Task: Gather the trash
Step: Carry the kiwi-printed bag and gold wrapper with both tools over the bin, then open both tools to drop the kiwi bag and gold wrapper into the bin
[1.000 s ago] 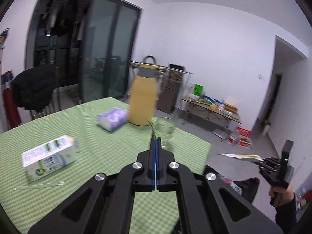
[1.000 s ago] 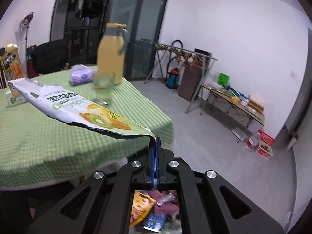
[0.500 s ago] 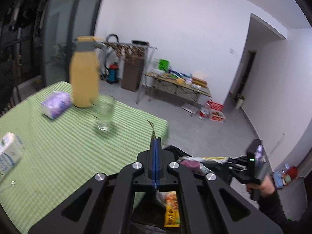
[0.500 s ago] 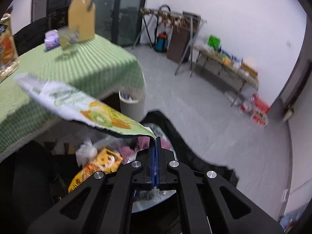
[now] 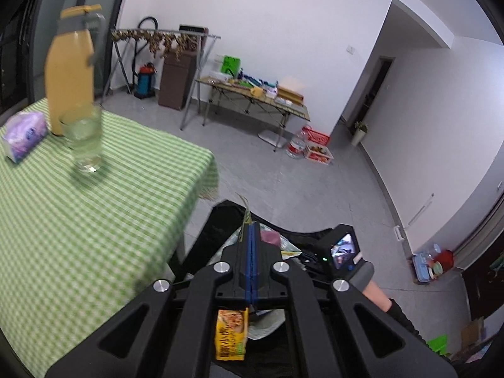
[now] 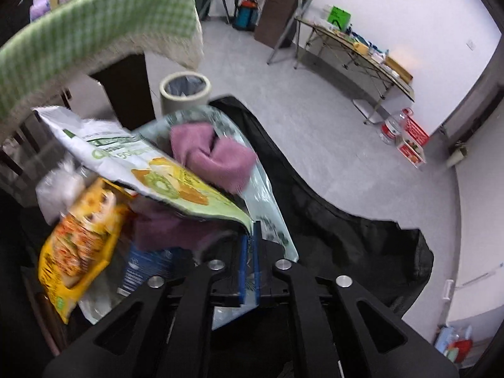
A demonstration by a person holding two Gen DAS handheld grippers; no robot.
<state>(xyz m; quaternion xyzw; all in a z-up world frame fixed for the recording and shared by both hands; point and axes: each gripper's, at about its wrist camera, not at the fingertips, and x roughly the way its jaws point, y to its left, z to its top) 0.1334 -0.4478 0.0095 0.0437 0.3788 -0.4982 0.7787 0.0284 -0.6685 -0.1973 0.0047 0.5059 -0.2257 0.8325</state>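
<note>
A black trash bag (image 6: 330, 220) lies open on the floor beside the table. In it are a pink cloth (image 6: 214, 154), a yellow snack packet (image 6: 75, 245) and other wrappers. My right gripper (image 6: 251, 230) points down into the bag. Its jaws are opening, with a gap between the blue pads. A corner of the white-and-green kiwi wrapper (image 6: 141, 163) still lies at the tips. My left gripper (image 5: 251, 230) hovers over the bag (image 5: 217, 223), shut on a thin olive scrap (image 5: 245, 212) that sticks out past the pads.
The green checked table (image 5: 94, 220) stands at the left with a glass (image 5: 83, 138), a yellow bottle (image 5: 69, 72) and a tissue pack (image 5: 23, 135). A small round bin (image 6: 184, 89) sits by the table leg. A person's hand (image 5: 375, 296) is at the right.
Both grippers swung off the table and dropped down over the black bag. The right pads, shut on the wrapper before, have now parted. The left stays shut on its scrap.
</note>
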